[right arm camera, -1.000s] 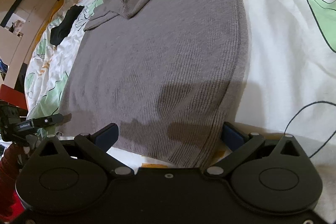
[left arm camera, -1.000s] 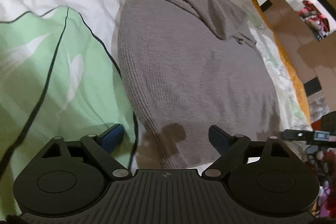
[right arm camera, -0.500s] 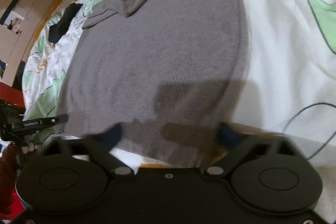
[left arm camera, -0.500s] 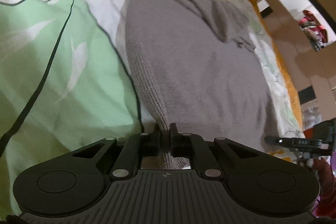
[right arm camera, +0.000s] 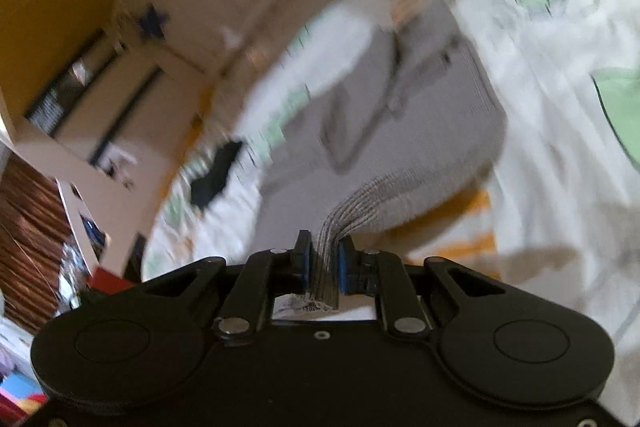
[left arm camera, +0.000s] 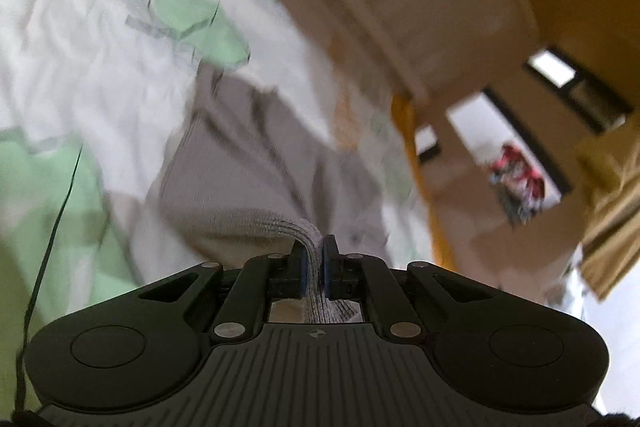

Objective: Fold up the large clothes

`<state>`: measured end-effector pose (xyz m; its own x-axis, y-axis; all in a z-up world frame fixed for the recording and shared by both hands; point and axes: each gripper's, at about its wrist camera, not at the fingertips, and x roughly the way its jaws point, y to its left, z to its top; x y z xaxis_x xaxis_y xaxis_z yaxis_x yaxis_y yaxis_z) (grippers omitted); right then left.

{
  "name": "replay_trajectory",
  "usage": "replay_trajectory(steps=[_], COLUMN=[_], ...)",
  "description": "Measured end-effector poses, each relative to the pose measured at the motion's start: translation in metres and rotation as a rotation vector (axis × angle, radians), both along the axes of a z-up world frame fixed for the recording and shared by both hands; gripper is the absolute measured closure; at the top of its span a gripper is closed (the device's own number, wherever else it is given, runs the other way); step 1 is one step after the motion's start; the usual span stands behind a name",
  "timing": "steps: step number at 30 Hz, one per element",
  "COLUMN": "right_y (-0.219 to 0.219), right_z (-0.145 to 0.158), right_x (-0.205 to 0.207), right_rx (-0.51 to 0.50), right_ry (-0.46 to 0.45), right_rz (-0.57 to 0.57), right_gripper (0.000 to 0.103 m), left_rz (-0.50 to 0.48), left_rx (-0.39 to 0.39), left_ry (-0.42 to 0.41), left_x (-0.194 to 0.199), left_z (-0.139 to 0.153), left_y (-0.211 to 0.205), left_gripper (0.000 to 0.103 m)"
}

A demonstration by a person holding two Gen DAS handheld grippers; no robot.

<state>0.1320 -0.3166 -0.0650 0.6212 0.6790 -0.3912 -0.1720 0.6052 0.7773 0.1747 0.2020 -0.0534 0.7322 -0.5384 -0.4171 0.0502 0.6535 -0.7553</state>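
We lift the sweater hem by both corners

Our left hand-held gripper [left arm camera: 314, 259] is clamped tight on one hem corner of the grey knit sweater [left arm camera: 240, 167]; our right hand-held gripper [right arm camera: 325, 267], its jaws just closing, pinches a bunched ridge of the other. Beyond the hem, the body and sleeves lie on the leaf-print bed sheet [left arm camera: 80, 67], so we judge we can carry the hem toward the collar.

Both hand-held grippers [left arm camera: 314, 259] [right arm camera: 324, 261] clamped shut

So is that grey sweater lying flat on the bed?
No: both claws grip its ribbed hem, lifting that edge; the rest of the sweater lies on the bed.
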Motion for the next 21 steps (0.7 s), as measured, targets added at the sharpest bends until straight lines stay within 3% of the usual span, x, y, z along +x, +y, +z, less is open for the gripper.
replay_trajectory(steps=[5, 10, 16, 21], right_y=[0.001, 0.003, 0.012, 0.019], right_z=[0.021, 0.029, 0.010, -0.020], right_x=[0.049, 0.114, 0.192, 0.245], right_rx=[0.043, 0.052, 0.021, -0.045], right_ry=[-0.091, -0.134, -0.105, -0.043], right_rz=[-0.045, -0.087, -0.138, -0.154], right_gripper=[0.081, 0.081, 0.081, 0.081], left_rz=[0.038, 0.075, 0.105, 0.127], left_rx=[-0.003, 0.015, 0.107, 0.159], left_ry=[-0.104, -0.150, -0.129, -0.041], left_x=[0.048, 0.104, 0.173, 0.218], left_z=[0.022, 0.030, 0.008, -0.027], left_y=[0.003, 0.002, -0.007, -0.011], left_gripper=[0.096, 0.096, 0.096, 0.096])
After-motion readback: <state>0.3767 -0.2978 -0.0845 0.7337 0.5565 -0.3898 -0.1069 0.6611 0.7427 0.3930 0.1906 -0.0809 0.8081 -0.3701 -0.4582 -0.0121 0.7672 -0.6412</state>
